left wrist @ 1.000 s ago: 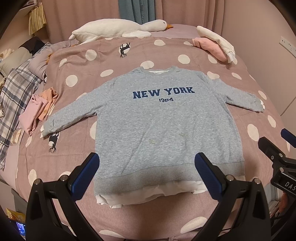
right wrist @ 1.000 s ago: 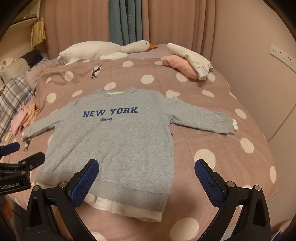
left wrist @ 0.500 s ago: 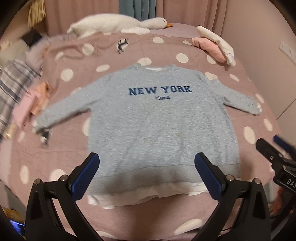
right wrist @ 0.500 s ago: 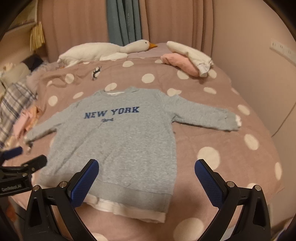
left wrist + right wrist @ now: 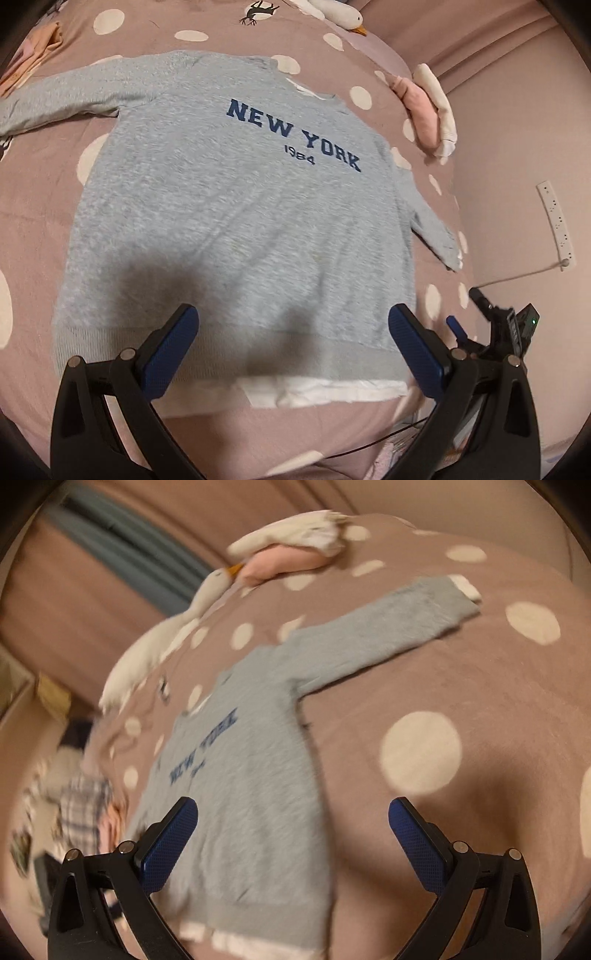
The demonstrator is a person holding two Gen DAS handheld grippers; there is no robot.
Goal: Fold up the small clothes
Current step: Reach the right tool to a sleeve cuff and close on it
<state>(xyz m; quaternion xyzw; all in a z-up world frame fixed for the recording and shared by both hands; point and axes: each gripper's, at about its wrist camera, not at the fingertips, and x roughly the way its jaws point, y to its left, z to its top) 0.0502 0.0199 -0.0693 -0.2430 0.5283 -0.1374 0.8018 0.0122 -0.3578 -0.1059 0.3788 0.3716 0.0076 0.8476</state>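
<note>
both grippers, left (image 5: pixel 293 341) and right (image 5: pixel 293 834), have swung lower, jaws apart and empty; pinch the soft, limp sweatshirt (image 5: pixel 236 206) at its sleeve.

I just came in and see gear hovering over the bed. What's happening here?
A person is holding a two-finger tool in each hand above a grey NEW YORK sweatshirt spread flat, sleeves out, on the polka-dot bedspread. The left tool hangs open over the hem, where a white under-layer shows. The right tool is open too, over the sweatshirt's side. Neither holds any fabric, so no fold is made yet. A goose plush and folded pink and white clothes lie further up the bed.
</note>
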